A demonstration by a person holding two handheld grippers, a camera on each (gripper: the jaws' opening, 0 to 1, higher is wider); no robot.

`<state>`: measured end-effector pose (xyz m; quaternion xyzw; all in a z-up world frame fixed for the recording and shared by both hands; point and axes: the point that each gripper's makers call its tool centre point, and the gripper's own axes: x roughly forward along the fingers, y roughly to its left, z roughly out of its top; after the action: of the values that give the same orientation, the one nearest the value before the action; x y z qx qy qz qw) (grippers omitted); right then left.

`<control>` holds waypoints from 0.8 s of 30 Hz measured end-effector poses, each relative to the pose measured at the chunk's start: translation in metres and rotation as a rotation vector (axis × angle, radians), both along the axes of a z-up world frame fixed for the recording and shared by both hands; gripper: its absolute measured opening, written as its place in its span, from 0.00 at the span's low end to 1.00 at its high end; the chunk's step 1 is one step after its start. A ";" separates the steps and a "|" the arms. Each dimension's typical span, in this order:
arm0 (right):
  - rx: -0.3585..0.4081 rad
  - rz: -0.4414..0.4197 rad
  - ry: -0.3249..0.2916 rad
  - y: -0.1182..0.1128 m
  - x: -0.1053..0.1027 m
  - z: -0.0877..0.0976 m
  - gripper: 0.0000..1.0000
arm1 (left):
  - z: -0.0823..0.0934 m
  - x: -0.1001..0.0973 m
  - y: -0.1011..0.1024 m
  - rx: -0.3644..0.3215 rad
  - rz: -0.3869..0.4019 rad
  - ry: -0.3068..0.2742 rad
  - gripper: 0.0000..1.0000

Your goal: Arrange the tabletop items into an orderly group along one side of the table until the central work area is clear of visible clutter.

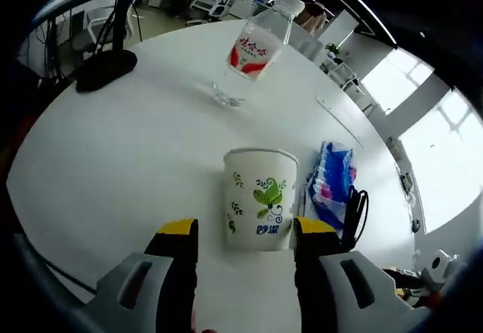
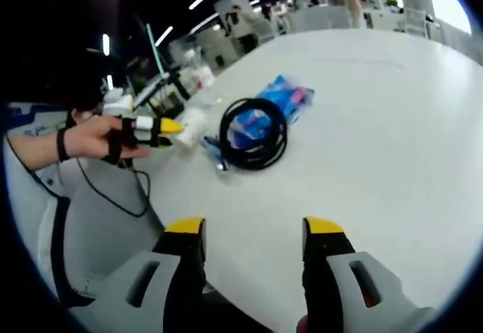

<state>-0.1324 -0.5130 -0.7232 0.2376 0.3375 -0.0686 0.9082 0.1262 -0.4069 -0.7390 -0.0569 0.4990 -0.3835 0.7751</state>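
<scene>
Left gripper (image 1: 245, 231) spread wide around a white paper cup (image 1: 259, 198) with green leaf print, jaws on either side of its lower half, contact not clear enough to call; cup upright on the white table (image 1: 113, 159). Beyond the cup, a clear water bottle (image 1: 254, 47) with a red label and white cap, upright. To the cup's right, a blue printed packet (image 1: 332, 182) lying flat, a bit of black cable (image 1: 355, 208) at its edge. Black stand base (image 1: 106, 69) at the far left of the table. Right gripper (image 2: 254, 231) released, jaws apart over bare tabletop, nothing between them. Ahead of it, the black cable (image 2: 253, 133) coiled in a ring, partly over the blue packet (image 2: 283, 99). Left gripper (image 2: 155, 131) reaching in from the left in a person's hand (image 2: 94, 138), yellow tips at the paper cup (image 2: 192, 127)
</scene>
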 end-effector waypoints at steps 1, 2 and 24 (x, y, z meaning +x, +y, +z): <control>0.000 0.002 -0.001 0.000 0.001 0.000 0.49 | -0.001 0.000 -0.001 0.004 -0.005 -0.001 0.50; -0.001 0.004 -0.001 0.001 0.001 0.000 0.49 | -0.001 0.000 -0.003 0.006 -0.010 -0.004 0.50; 0.001 -0.009 0.011 0.003 -0.008 0.000 0.49 | -0.008 -0.002 -0.008 0.006 -0.029 -0.011 0.38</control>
<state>-0.1403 -0.5098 -0.7235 0.2390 0.3415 -0.0741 0.9060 0.1242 -0.4151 -0.7473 -0.0449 0.4966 -0.3934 0.7724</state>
